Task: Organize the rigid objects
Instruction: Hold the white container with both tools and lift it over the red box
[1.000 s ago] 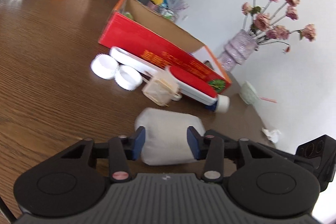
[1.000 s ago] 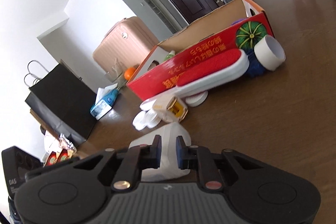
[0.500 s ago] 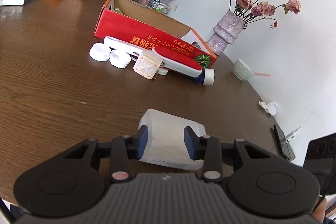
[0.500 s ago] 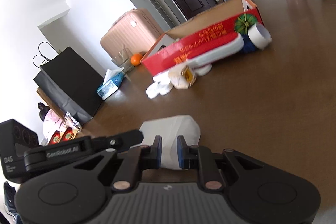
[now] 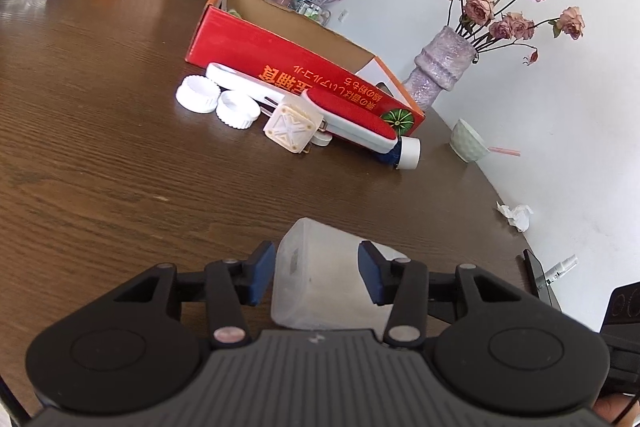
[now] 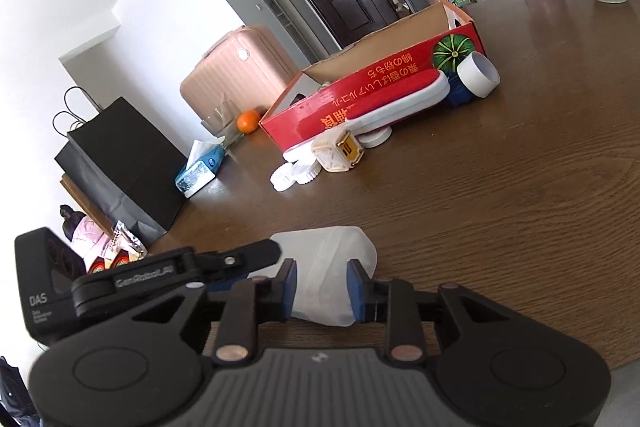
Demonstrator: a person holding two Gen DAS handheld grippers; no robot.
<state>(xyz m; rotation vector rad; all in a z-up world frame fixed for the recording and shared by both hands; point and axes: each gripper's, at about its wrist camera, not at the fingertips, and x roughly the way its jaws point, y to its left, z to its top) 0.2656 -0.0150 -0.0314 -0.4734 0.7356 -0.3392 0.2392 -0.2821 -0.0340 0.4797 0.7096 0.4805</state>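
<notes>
Two grippers sit at the near edge of the brown wooden table, both framing one translucent white plastic container that lies on the wood. The left gripper has just been opening: its blue pads now stand clear of the container's sides, with a gap showing on each flank. The right gripper has just been opening too; its jaws are spread and the container's narrower end sits between them, nothing pressing. In the right wrist view the left gripper's black finger reaches in from the left, beside the container.

Farther out, mid-table, there's a cream cube-shaped block, and just to its left two white ribbed round lids lie side by side. Behind them a white brush with a red pad leans along the long open red cardboard box. At the brush's right end lies a blue bottle with a white cap. Far right stand a lilac textured vase of dried pink roses and a pale green bowl.
</notes>
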